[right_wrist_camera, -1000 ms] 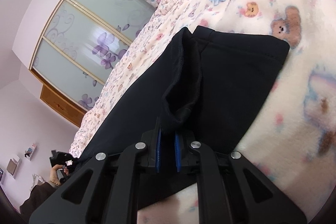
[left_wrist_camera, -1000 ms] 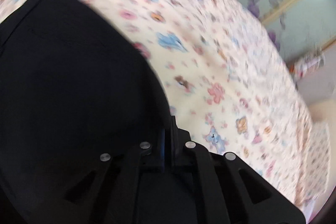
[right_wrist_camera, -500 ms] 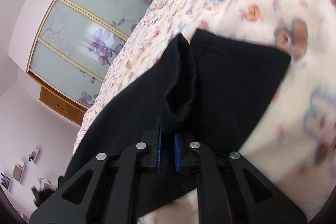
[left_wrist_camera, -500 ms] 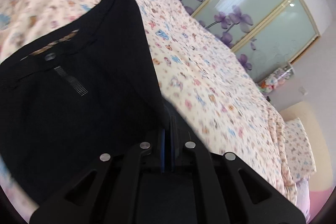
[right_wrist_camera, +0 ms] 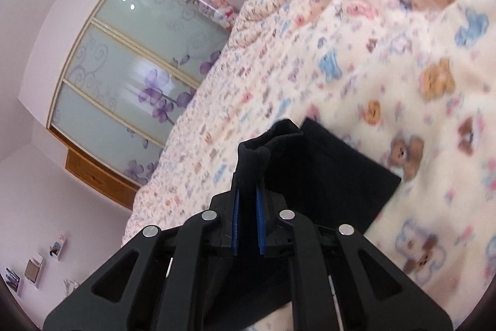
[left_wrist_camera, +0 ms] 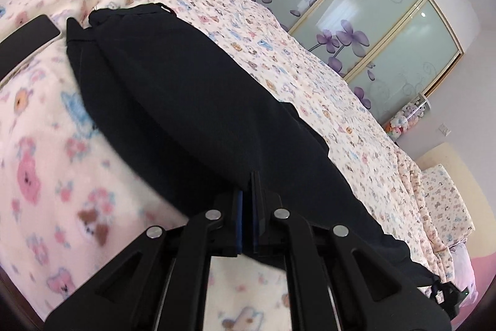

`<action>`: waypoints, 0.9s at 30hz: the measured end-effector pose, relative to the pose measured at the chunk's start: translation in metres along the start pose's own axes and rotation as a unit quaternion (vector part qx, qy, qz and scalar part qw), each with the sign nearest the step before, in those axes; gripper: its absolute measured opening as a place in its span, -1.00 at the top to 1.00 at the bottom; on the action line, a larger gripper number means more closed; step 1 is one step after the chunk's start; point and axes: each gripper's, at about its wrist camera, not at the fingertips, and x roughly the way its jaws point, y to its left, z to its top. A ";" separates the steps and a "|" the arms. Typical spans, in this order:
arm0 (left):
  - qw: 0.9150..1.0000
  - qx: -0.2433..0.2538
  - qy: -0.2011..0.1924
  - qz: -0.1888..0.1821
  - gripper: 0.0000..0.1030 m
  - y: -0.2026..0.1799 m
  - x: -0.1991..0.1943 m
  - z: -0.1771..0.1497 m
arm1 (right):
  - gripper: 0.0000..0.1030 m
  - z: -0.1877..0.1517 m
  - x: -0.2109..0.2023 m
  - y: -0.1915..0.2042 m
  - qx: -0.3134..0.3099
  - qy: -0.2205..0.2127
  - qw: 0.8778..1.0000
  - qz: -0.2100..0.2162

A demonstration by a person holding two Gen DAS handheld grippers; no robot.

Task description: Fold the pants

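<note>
Black pants (left_wrist_camera: 192,101) lie stretched along a bed with a cream bear-print blanket (left_wrist_camera: 46,151). In the left wrist view my left gripper (left_wrist_camera: 246,194) is shut on the near edge of the pants, and the cloth runs away toward the waistband at the far left. In the right wrist view my right gripper (right_wrist_camera: 248,191) is shut on a bunched hem of the pants (right_wrist_camera: 325,172), with the rest of that leg end lying flat to the right on the blanket (right_wrist_camera: 403,67). The right gripper's dark shape (left_wrist_camera: 446,297) shows at the far end of the pants in the left wrist view.
A black phone (left_wrist_camera: 26,39) lies on the blanket near the waistband. A glass-door wardrobe with purple flowers (left_wrist_camera: 356,20) stands beyond the bed; it also shows in the right wrist view (right_wrist_camera: 139,64). A pillow (left_wrist_camera: 446,200) lies at the bed's far end.
The left gripper has swung with the pants edge, so the pants now lie long and flat ahead of it. The right gripper has lifted its hem, and less of the leg shows.
</note>
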 end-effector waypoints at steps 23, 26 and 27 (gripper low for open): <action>0.971 -0.233 0.048 -0.033 -0.28 0.131 0.023 0.097 | 0.82 -0.010 0.000 -0.032 0.016 0.022 0.998 -0.060; 0.971 -0.234 0.032 -0.029 -0.23 0.130 0.030 0.114 | 0.82 -0.011 -0.001 -0.033 0.015 0.024 0.998 -0.061; 0.972 -0.234 0.027 -0.025 -0.17 0.130 0.030 0.120 | 0.82 -0.011 -0.001 -0.032 0.013 0.025 0.998 -0.060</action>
